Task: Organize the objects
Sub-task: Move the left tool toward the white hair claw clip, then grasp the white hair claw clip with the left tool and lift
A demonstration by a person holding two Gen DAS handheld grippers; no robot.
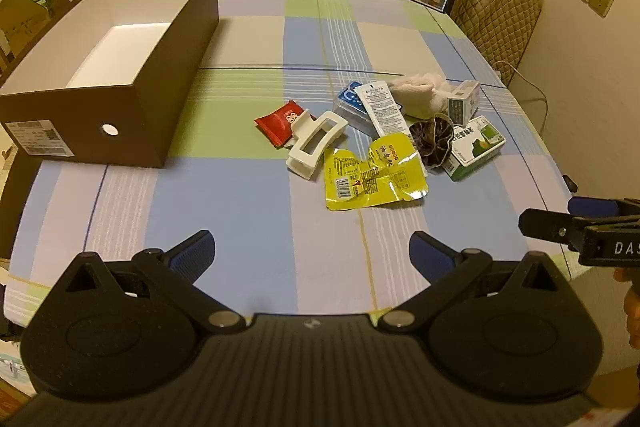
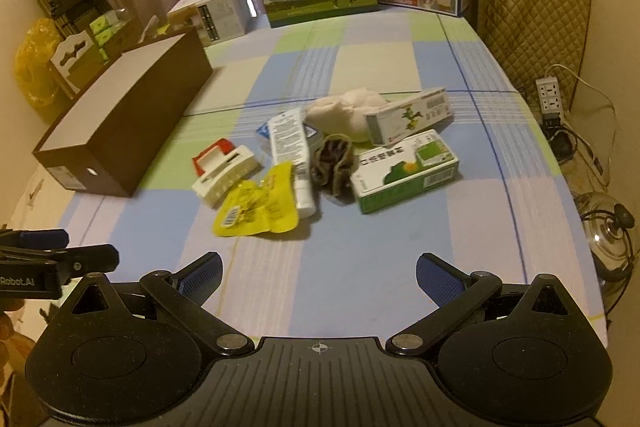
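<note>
Left gripper [image 1: 311, 251] hovering low in frame, fingers spread, gripping nothing; right gripper [image 2: 319, 273] likewise spread. Brown shoebox [image 1: 152, 131] sitting upper left, lidless, white inside showing nothing. Yellow packet [image 1: 372, 175], white hair clip [image 1: 316, 143], green carton [image 2: 404, 175] lying clustered mid-frame on checked tablecloth [image 1: 240, 207].

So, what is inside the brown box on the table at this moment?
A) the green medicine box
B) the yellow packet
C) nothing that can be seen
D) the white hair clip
C: in the left wrist view the brown box shows only its bare white inside, while the white hair clip, yellow packet and green medicine box all lie on the tablecloth.
</note>
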